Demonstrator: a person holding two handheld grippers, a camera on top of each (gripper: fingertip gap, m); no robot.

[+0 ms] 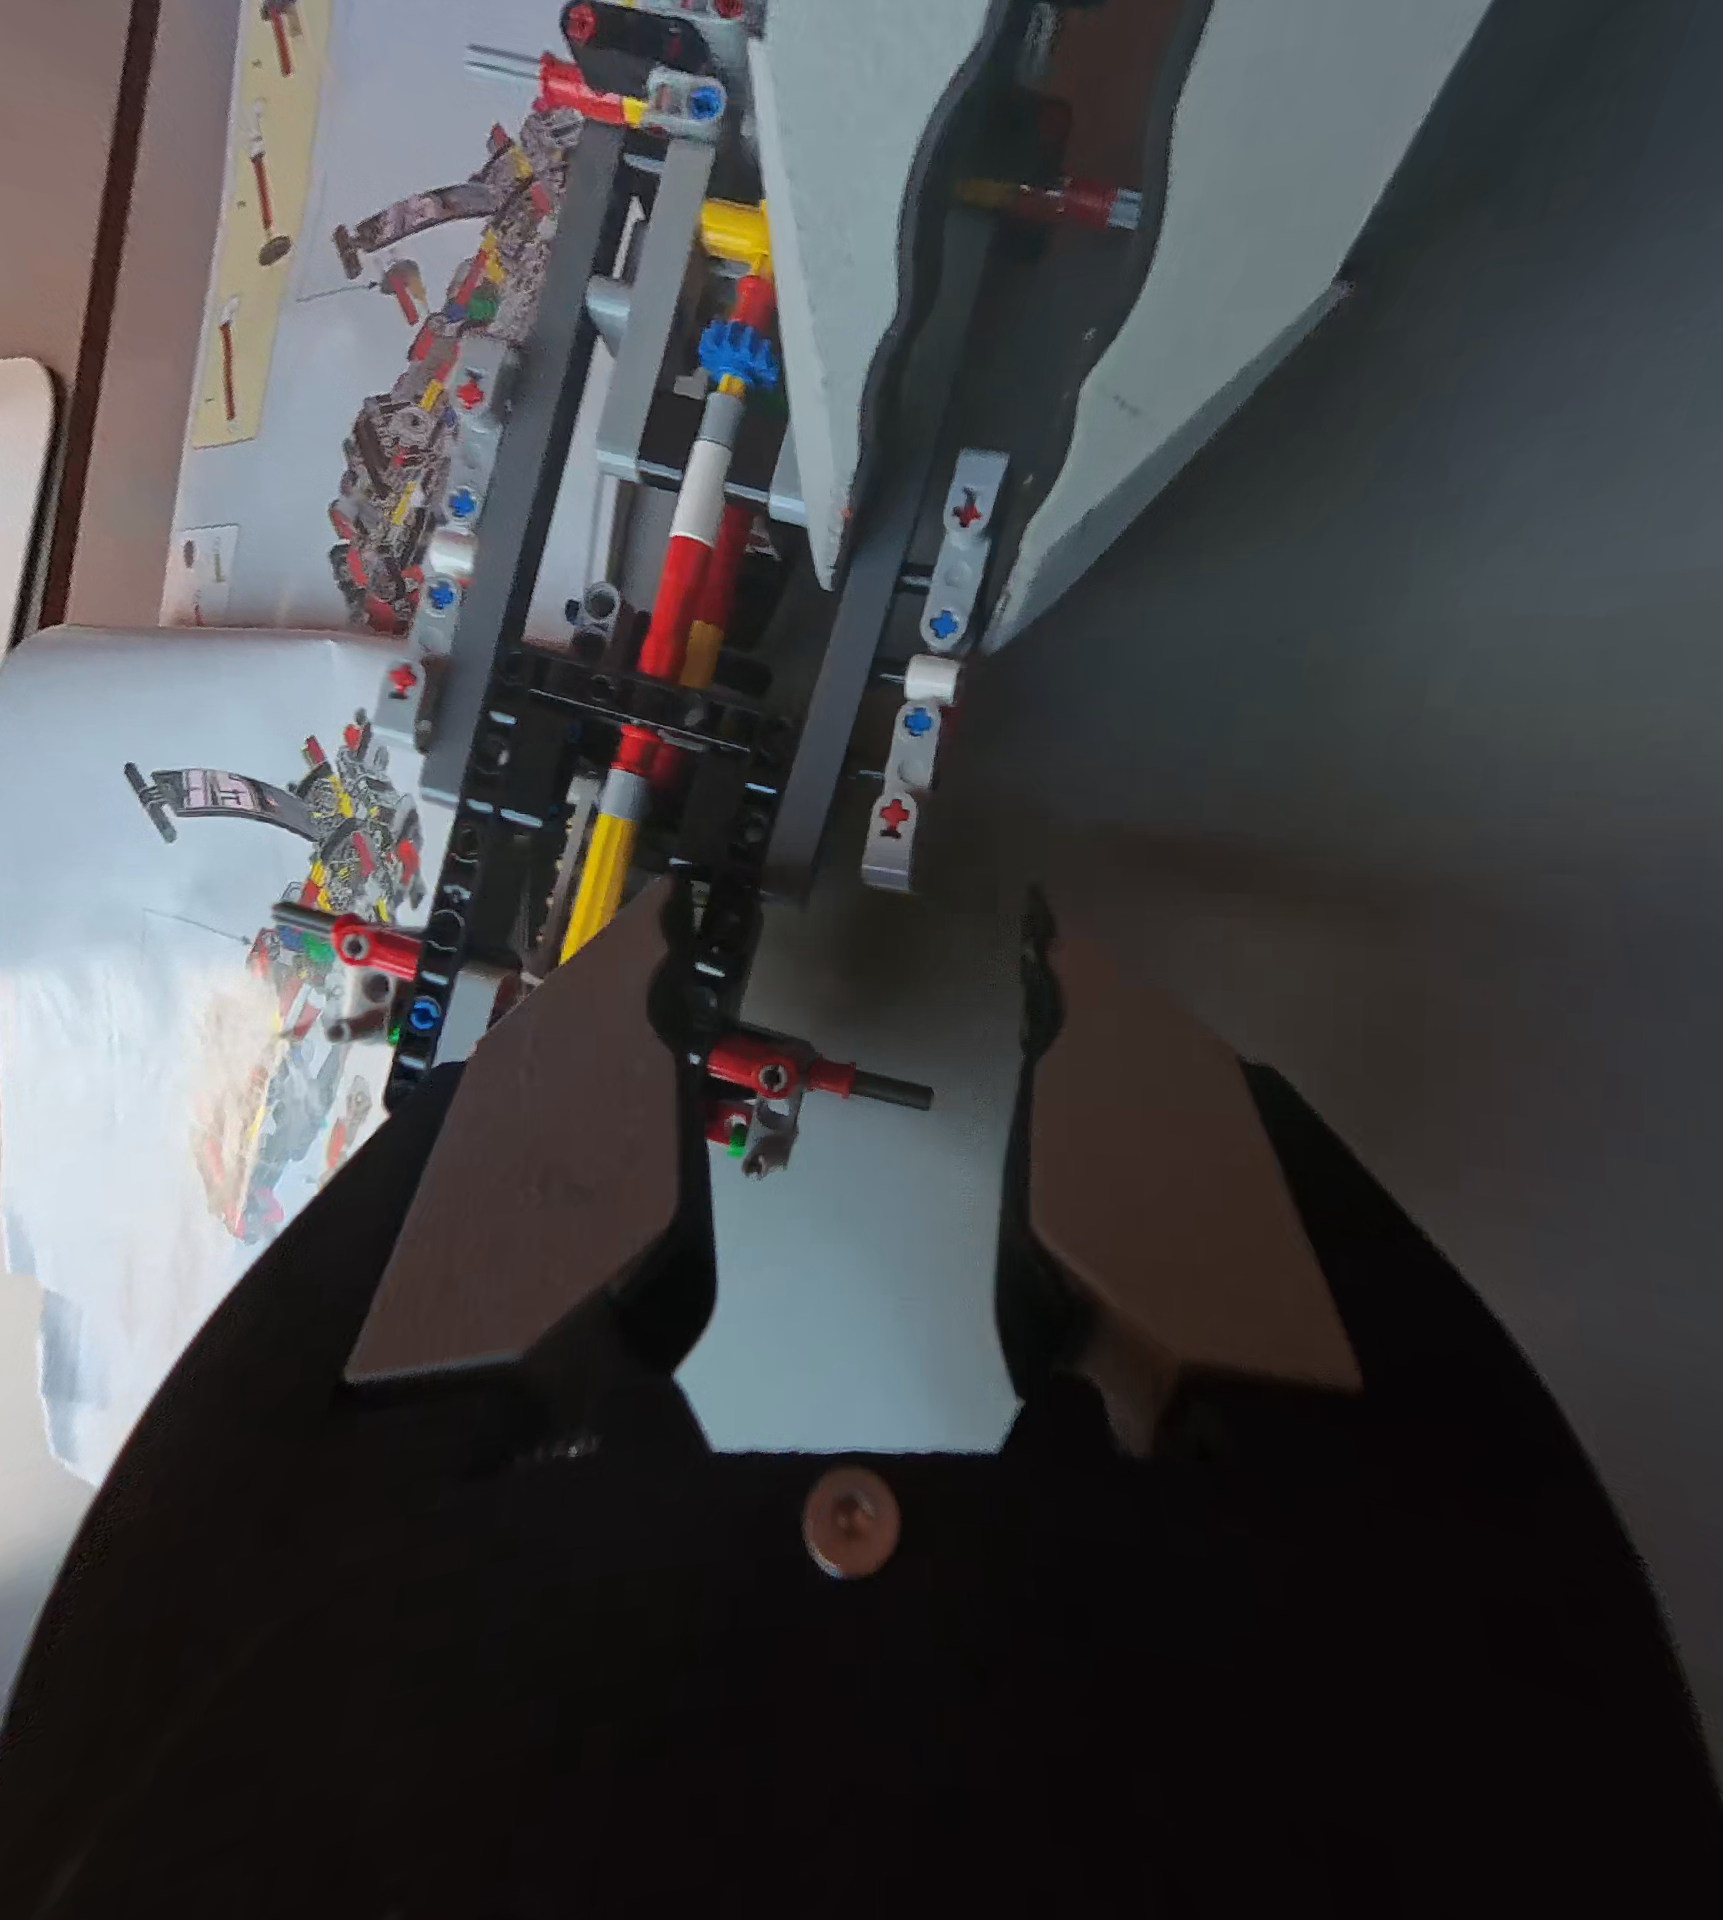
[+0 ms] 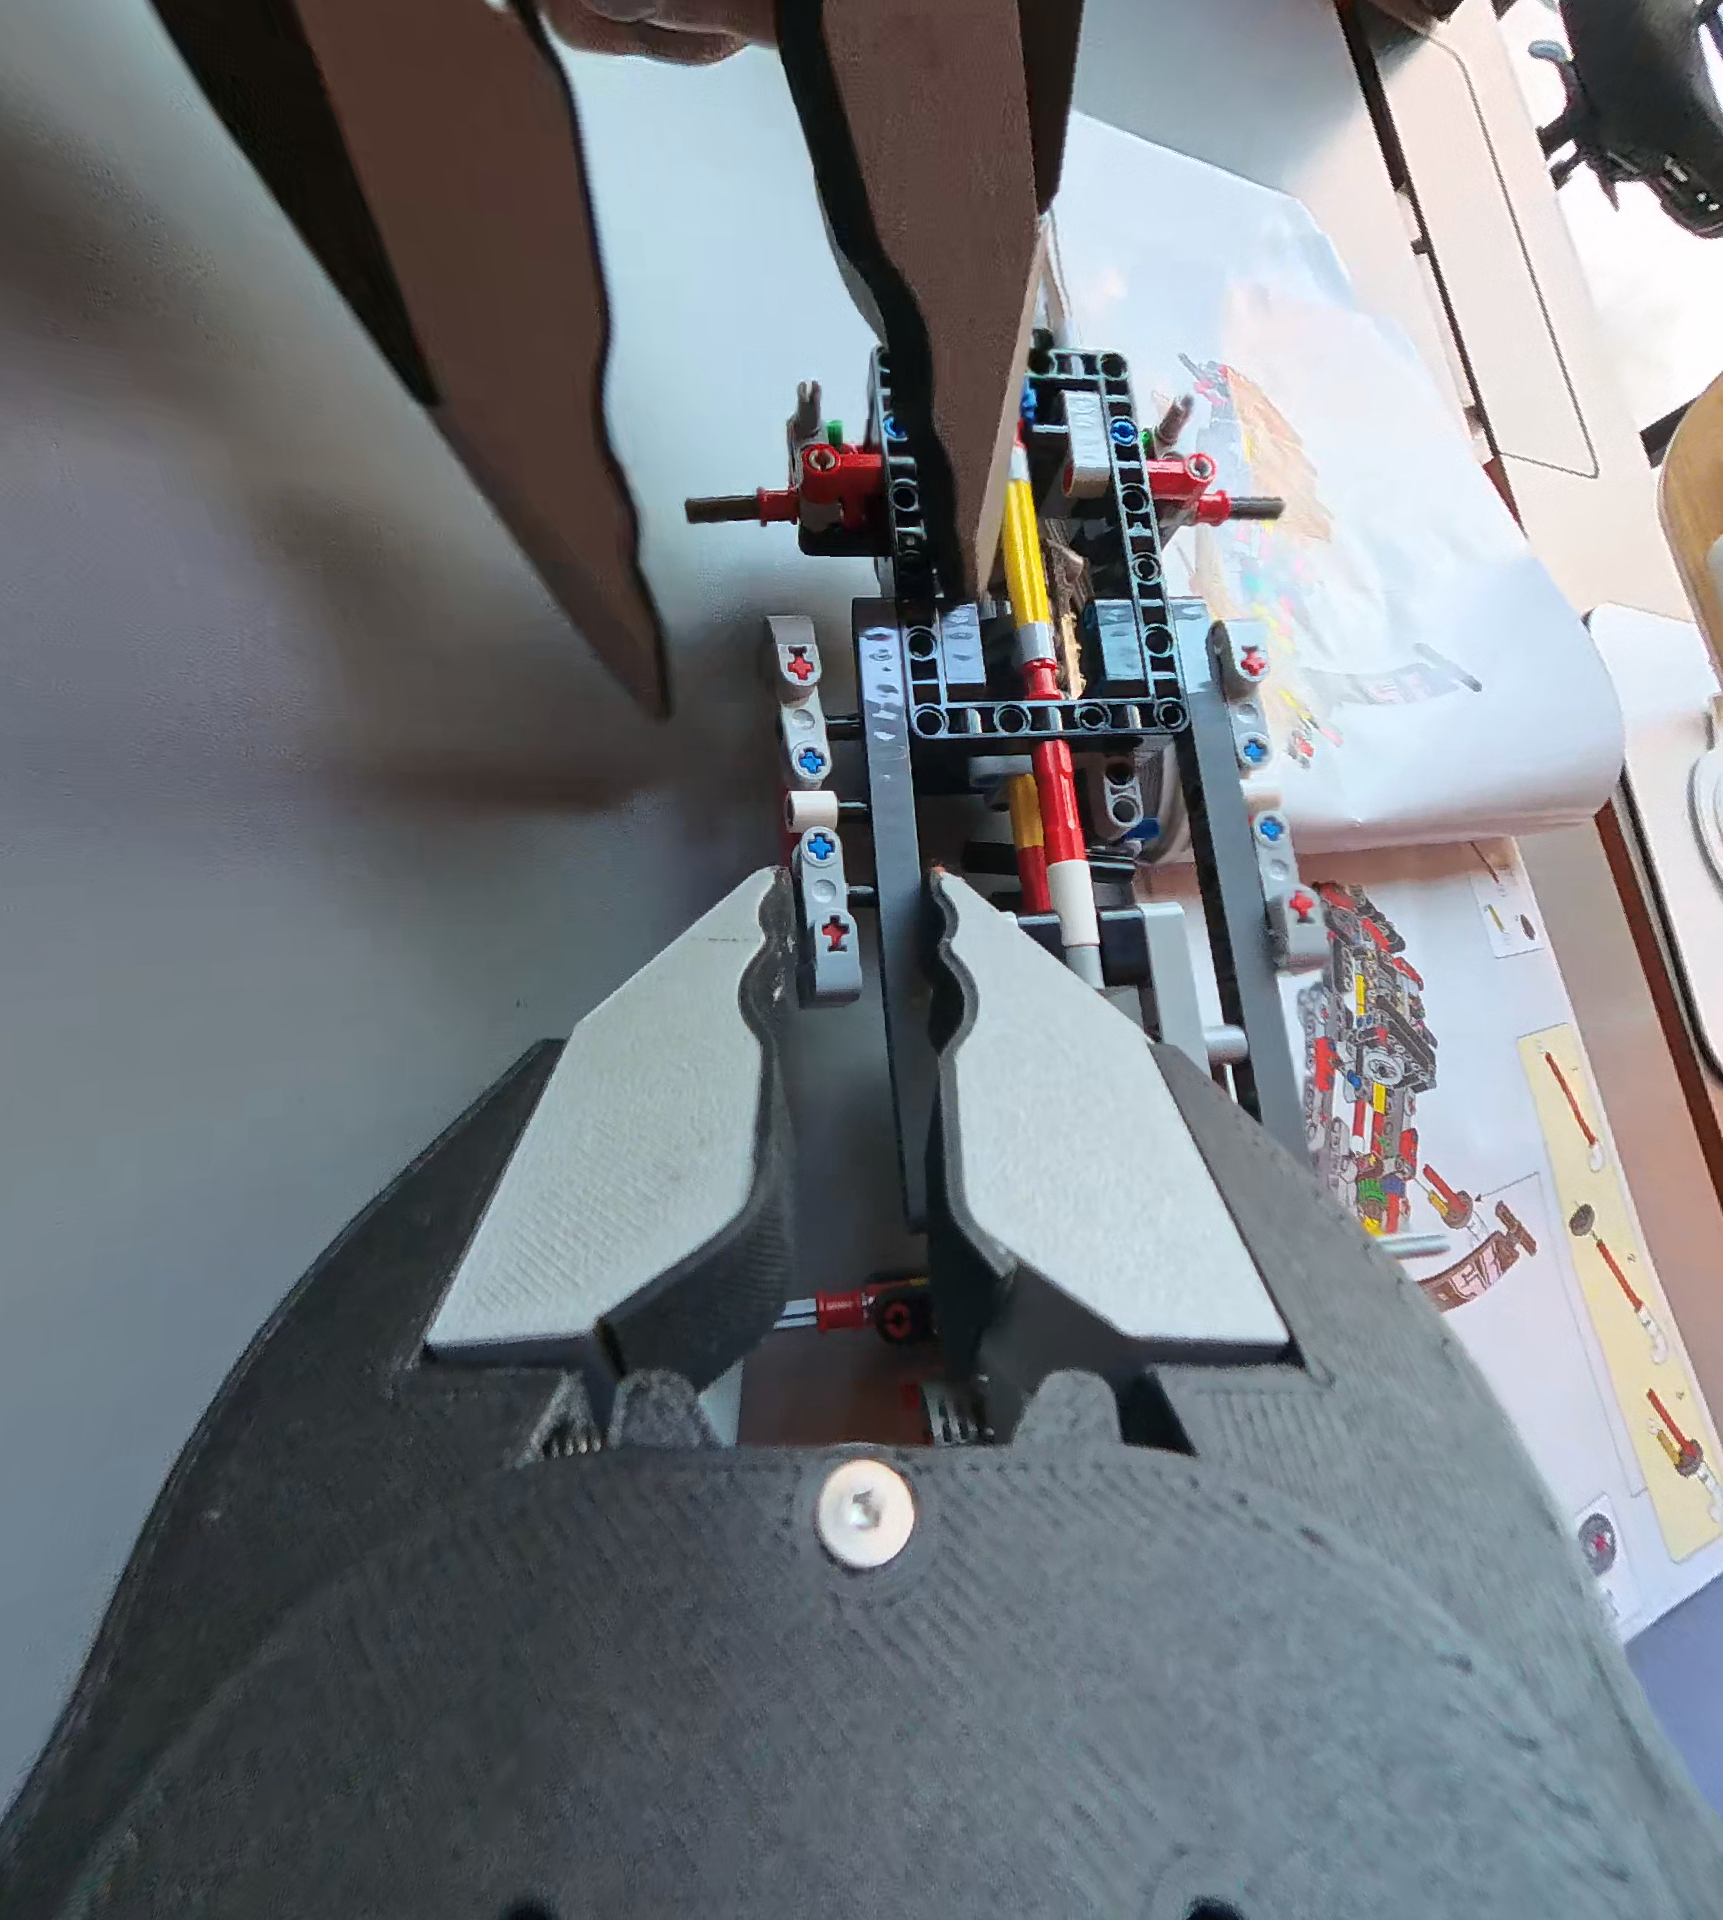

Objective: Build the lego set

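A: Brick-built chassis (image 2: 1033,727) flat on grey counter (image 2: 213,727), half over open instruction booklet (image 2: 1408,665).
B: Right tool (image 2: 857,914) clamped on dark grey side beam (image 2: 893,935) plus light grey link. Left tool (image 1: 852,914) wide open, one finger (image 2: 950,436) down inside black frame (image 2: 1033,717), gripping nothing.
A: Risk: finger snags frame, twists chassis, pins pop.
B: Writing: booklet print, too blurred to make out.
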